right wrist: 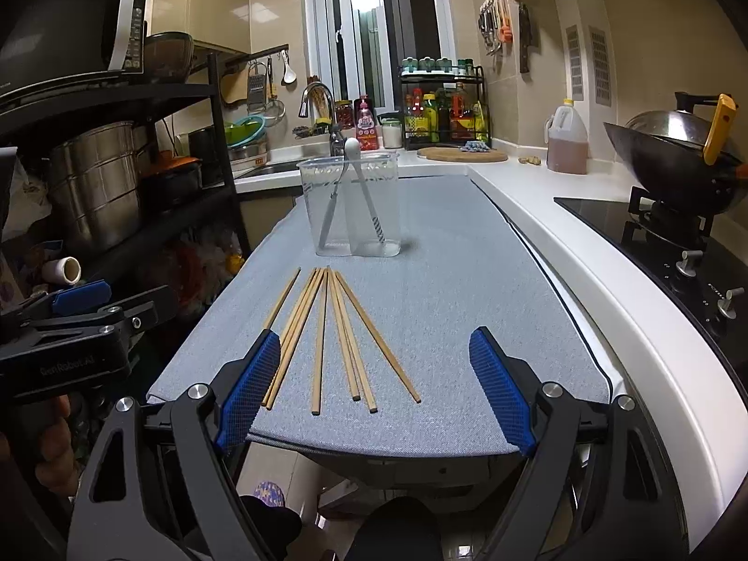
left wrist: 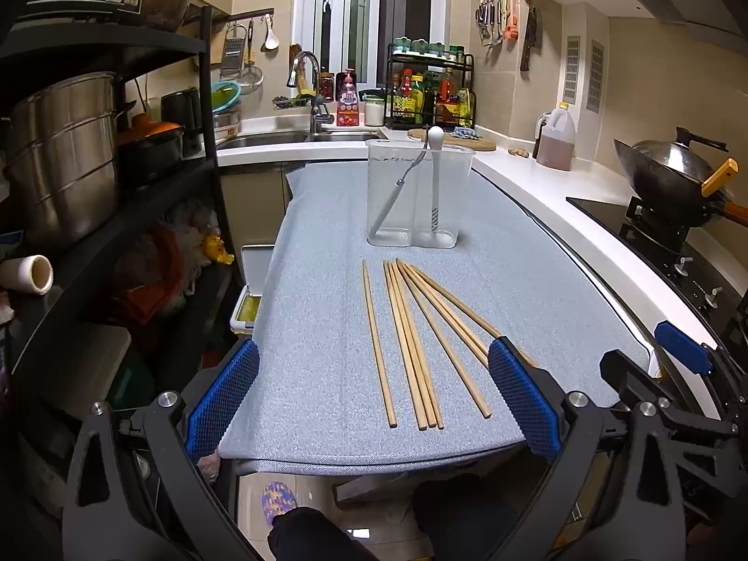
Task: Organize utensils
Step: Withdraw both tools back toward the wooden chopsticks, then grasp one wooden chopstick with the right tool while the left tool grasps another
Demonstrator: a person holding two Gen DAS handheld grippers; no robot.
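Several wooden chopsticks [left wrist: 420, 341] lie fanned out on the grey mat [left wrist: 327, 233], also in the right wrist view [right wrist: 327, 336]. Behind them stands a clear plastic utensil holder [left wrist: 416, 196] with a fork and a white-handled utensil inside; it also shows in the right wrist view [right wrist: 355, 205]. My left gripper [left wrist: 374, 397] is open and empty, hovering at the mat's near edge, jaws straddling the chopsticks' near ends. My right gripper [right wrist: 374, 388] is open and empty, likewise at the near edge. The right gripper also appears at the right of the left wrist view [left wrist: 654, 369].
A white counter [right wrist: 584, 243] runs along the right with a stove, a wok [right wrist: 673, 154] and an oil jug [right wrist: 568, 140]. A sink [left wrist: 290, 138] and a spice rack [left wrist: 430, 89] stand at the back. A black shelf with pots [left wrist: 65, 159] stands left.
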